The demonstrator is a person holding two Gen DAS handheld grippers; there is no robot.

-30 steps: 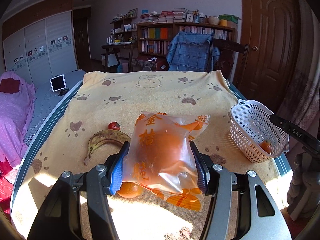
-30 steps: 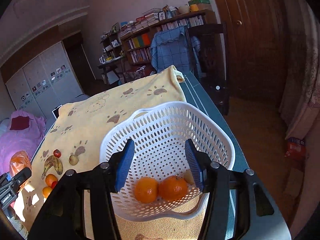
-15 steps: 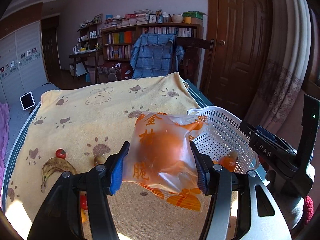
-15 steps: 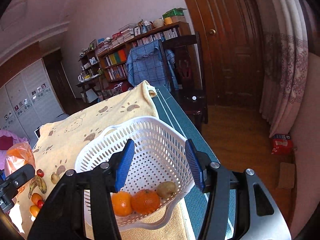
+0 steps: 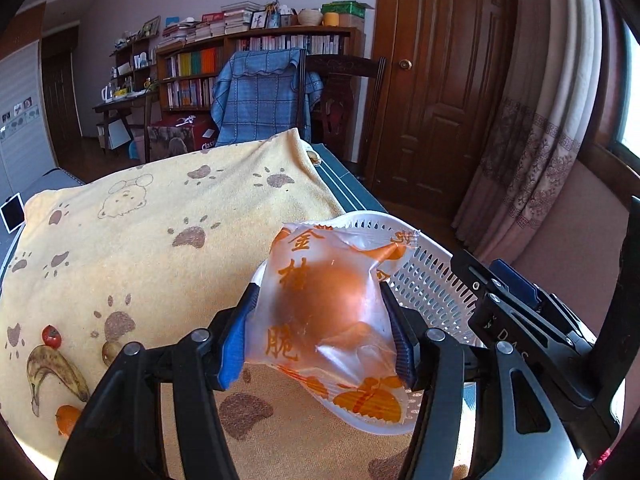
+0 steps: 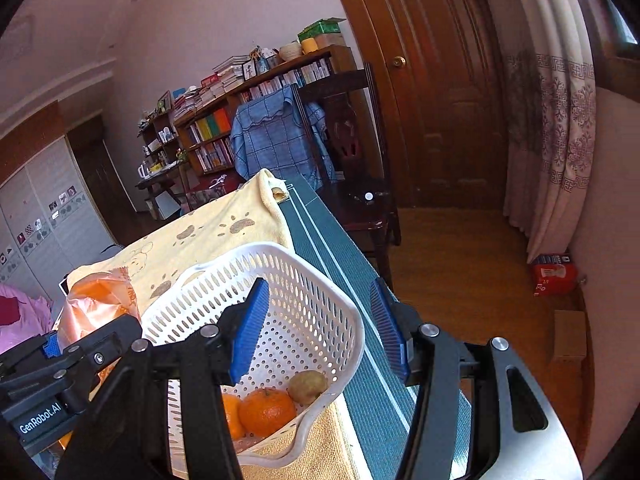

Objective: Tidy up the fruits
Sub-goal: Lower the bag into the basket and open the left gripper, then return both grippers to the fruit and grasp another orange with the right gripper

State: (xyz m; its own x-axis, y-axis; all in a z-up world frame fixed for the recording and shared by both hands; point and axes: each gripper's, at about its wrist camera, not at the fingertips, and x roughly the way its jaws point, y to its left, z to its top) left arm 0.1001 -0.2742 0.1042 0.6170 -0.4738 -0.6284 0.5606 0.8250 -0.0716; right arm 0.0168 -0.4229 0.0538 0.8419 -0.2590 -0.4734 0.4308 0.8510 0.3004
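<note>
1. Jaws of our left gripper [image 5: 322, 334] pinch the bagged orange [image 5: 332, 304] above the white basket [image 6: 320, 312] at the bench's right edge.
2. Our right gripper [image 6: 316, 330] straddles the basket's rim, jaws spread.
3. Releasing early risks bouncing the fruit off the edge.

free: basket [image 6: 320, 280] top open | block: right gripper [image 5: 520, 320] beside rim

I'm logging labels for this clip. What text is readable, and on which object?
"金桔脆": bagged orange, held in the left gripper.
"GenRobot.AI": left gripper body, right wrist view.
"DAS": right gripper body, left wrist view.
"Class…": box, cut off.
Book spines: too small to read.
</note>
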